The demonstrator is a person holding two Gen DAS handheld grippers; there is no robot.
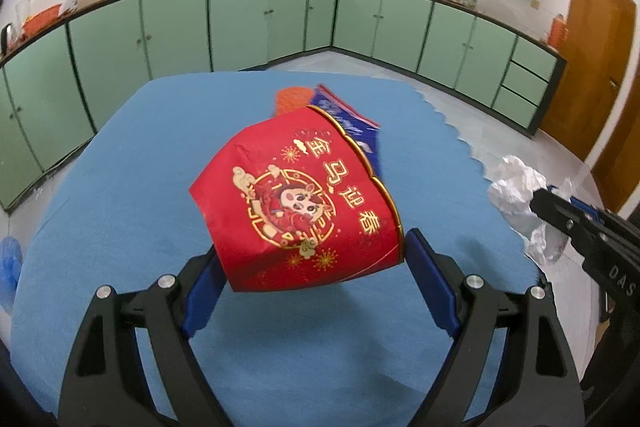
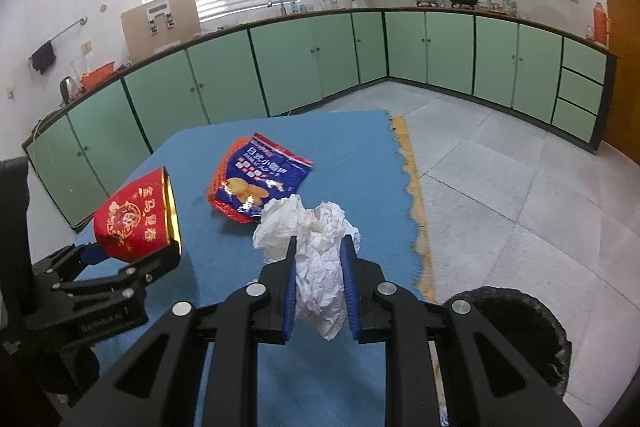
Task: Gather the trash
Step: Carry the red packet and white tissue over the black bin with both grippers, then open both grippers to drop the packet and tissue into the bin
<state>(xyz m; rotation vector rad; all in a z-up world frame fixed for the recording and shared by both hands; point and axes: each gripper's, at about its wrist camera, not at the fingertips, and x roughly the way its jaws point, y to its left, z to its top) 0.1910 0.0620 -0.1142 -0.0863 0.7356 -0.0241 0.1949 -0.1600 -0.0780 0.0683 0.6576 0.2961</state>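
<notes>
Right wrist: one tissue wad, one wrapper.

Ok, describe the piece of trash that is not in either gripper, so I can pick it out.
Look at the blue cloth-covered table in the green-cabinet kitchen. Lying flat near its far middle, beyond the crumpled white tissue paper held in the right gripper, is a flattened blue and orange snack bag. It alone is printed with biscuits, unlike the red paper cup in the left gripper.
</notes>
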